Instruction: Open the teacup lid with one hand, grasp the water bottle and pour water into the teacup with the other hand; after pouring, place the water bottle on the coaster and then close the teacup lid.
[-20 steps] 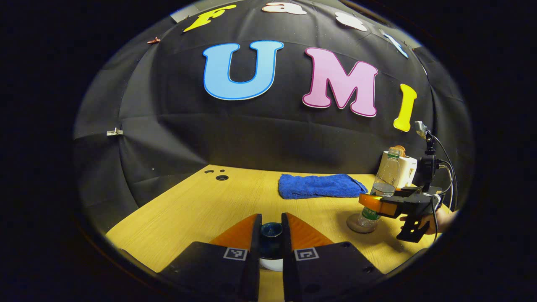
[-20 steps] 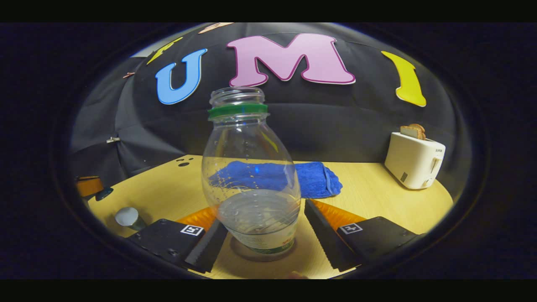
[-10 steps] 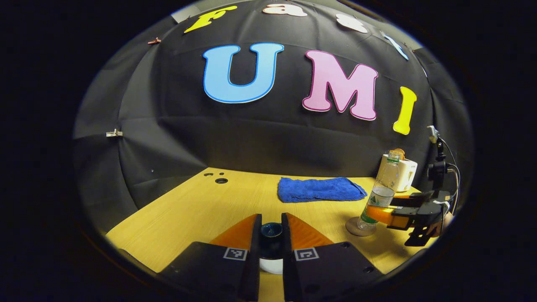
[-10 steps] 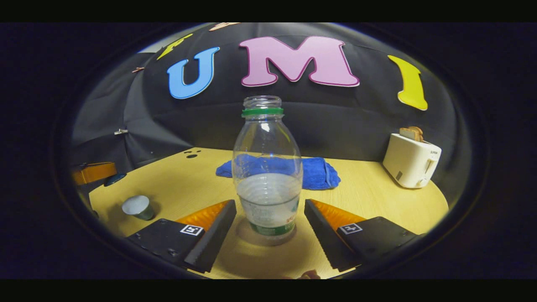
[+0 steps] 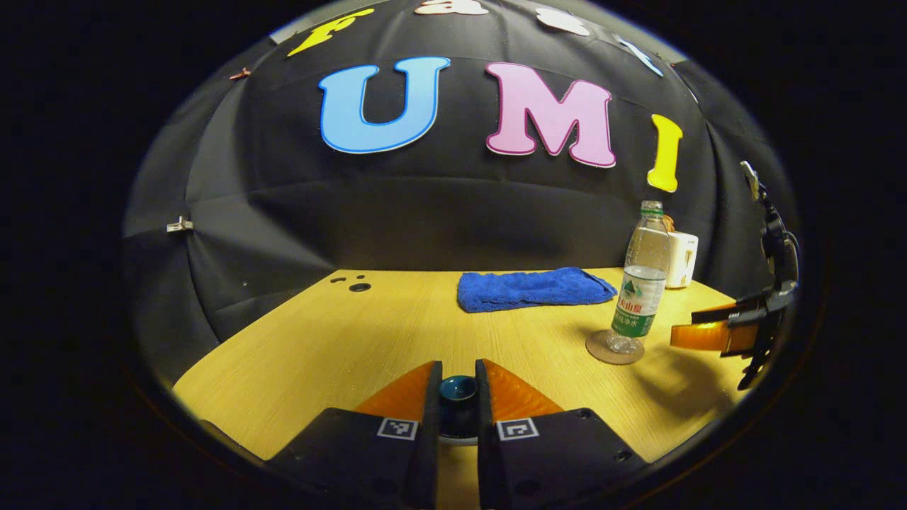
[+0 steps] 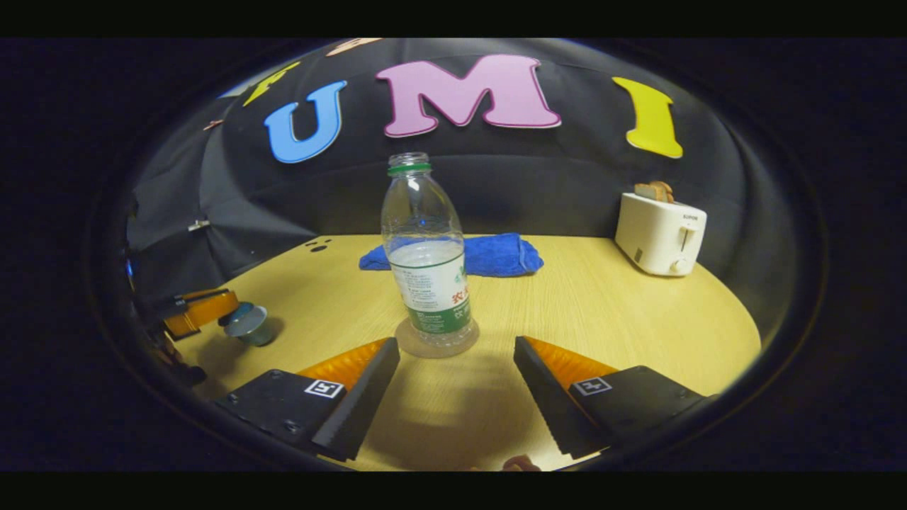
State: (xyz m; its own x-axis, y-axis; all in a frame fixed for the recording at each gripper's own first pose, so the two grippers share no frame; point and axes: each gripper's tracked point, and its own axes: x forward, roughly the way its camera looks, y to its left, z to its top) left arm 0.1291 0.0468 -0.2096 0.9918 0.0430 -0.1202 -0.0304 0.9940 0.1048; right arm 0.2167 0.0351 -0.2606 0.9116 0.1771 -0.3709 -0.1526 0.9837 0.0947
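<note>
My left gripper (image 5: 458, 391) is shut on the knob of the dark blue teacup lid (image 5: 458, 389), held low over the table. From the right gripper view, that left gripper (image 6: 202, 312) holds the lid (image 6: 237, 312) just over the rim of the small teacup (image 6: 249, 327) at the far left. The clear water bottle (image 6: 429, 269), uncapped and about half full, stands upright on the round coaster (image 6: 418, 346). My right gripper (image 6: 455, 347) is open, drawn back from the bottle with nothing between its fingers. The left gripper view shows the bottle (image 5: 641, 283) on its coaster (image 5: 599, 350) and the right gripper (image 5: 716, 333) beside it.
A folded blue towel (image 6: 468, 255) lies behind the bottle near the wall. A white toaster (image 6: 660, 234) with bread in it stands at the back right. Small holes (image 5: 359, 287) mark the table's far left corner.
The right gripper has backed away from the bottle, which stays upright on the coaster. The left gripper has carried the lid closer to the teacup.
</note>
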